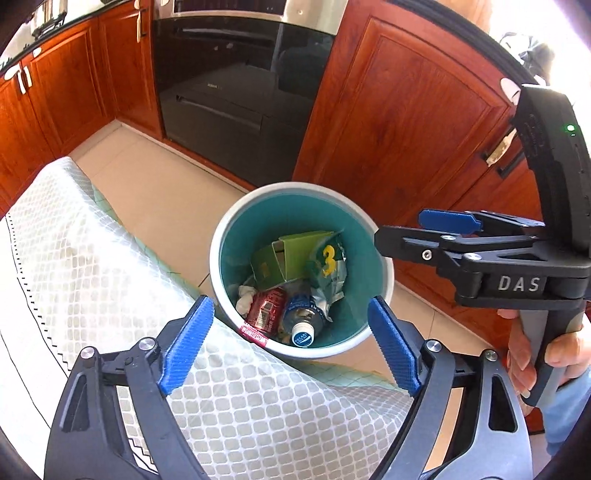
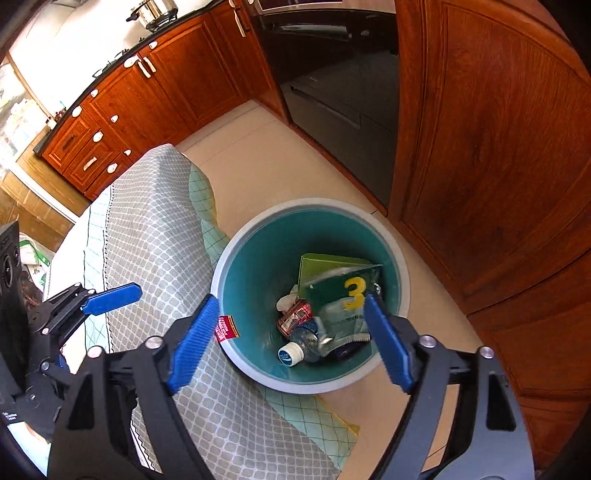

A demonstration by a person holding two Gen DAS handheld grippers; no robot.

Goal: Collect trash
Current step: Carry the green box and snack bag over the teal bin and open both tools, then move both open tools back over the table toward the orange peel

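Note:
A round bin [image 1: 225,236] with a grey rim and teal inside stands on the floor beside the table; it also shows in the right wrist view [image 2: 236,236]. In it lie a green carton [image 1: 291,254], a foil snack bag marked 3 [image 1: 330,264], a red can [image 1: 266,306], a plastic bottle [image 1: 304,321] and crumpled tissue [image 1: 243,299]. A small red wrapper [image 2: 227,328] lies on the table edge by the rim. My left gripper [image 1: 291,345] is open and empty above the bin. My right gripper [image 2: 291,341] is open and empty over the bin too.
The table [image 1: 74,258] wears a grey-patterned cloth. Wooden cabinets [image 1: 399,110] and a black oven [image 1: 236,74] stand behind the bin. Beige floor tiles [image 1: 155,184] lie between. A pot [image 2: 155,11] sits on the far stove.

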